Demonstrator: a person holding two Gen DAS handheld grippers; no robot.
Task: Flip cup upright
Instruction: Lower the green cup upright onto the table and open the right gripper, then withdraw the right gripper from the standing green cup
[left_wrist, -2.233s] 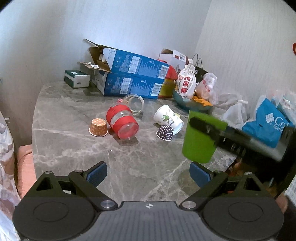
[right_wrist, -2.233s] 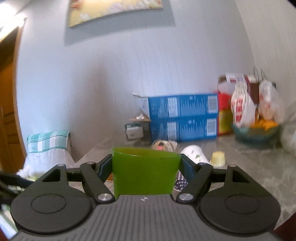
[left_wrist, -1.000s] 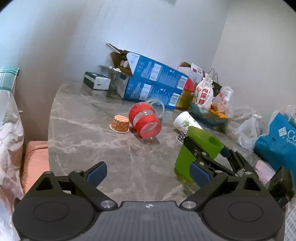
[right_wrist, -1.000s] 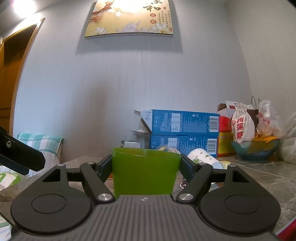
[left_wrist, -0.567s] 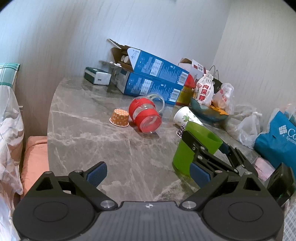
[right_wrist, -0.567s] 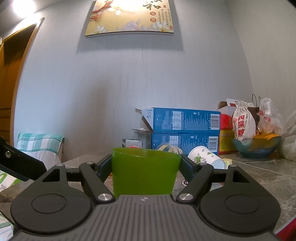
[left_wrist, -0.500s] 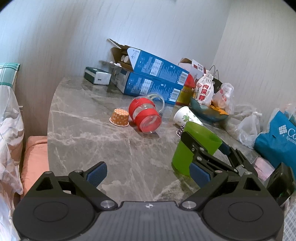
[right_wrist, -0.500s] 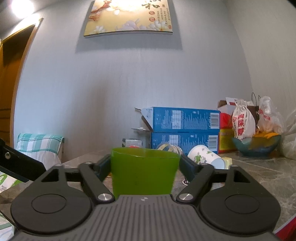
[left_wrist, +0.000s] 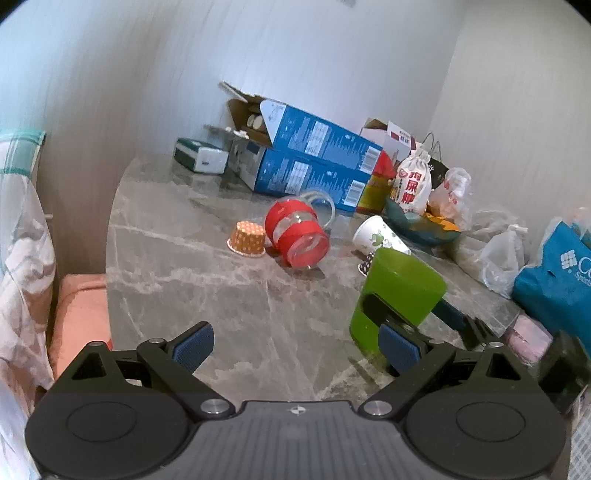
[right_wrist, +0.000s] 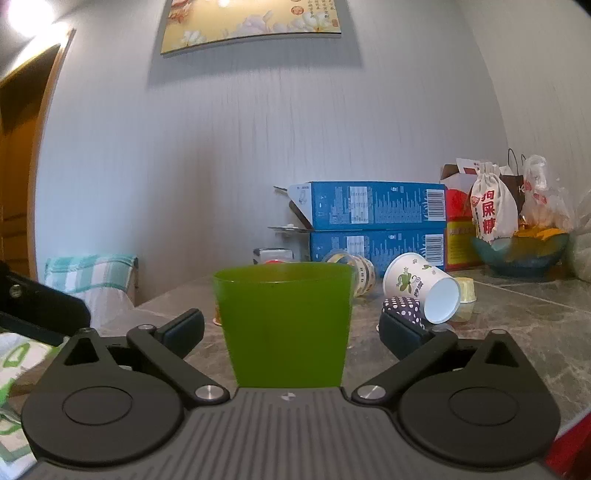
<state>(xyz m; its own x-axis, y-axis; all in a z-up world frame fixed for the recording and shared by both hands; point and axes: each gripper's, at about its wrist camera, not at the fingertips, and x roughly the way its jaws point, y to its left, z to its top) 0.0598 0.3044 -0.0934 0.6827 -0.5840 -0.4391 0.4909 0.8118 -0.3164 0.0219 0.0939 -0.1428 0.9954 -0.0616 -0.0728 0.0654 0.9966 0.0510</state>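
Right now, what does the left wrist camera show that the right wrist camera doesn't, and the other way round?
Only the left wrist view shows the red-banded clear jar lying on its side, the orange dotted paper cup and the blue shopping bag. Only the right wrist view shows the framed wall painting and wooden door. Both show the upright green plastic cup, standing between the open right tongs, and the tipped white paper cup.

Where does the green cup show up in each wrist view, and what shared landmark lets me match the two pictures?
Left wrist: green cup stands upright at right of centre on the marble table, the right gripper around it.
Right wrist: green cup at bottom centre, between the open right gripper fingers, apart from both.
Shared landmark: the tipped white paper cup, lying just behind the green cup.
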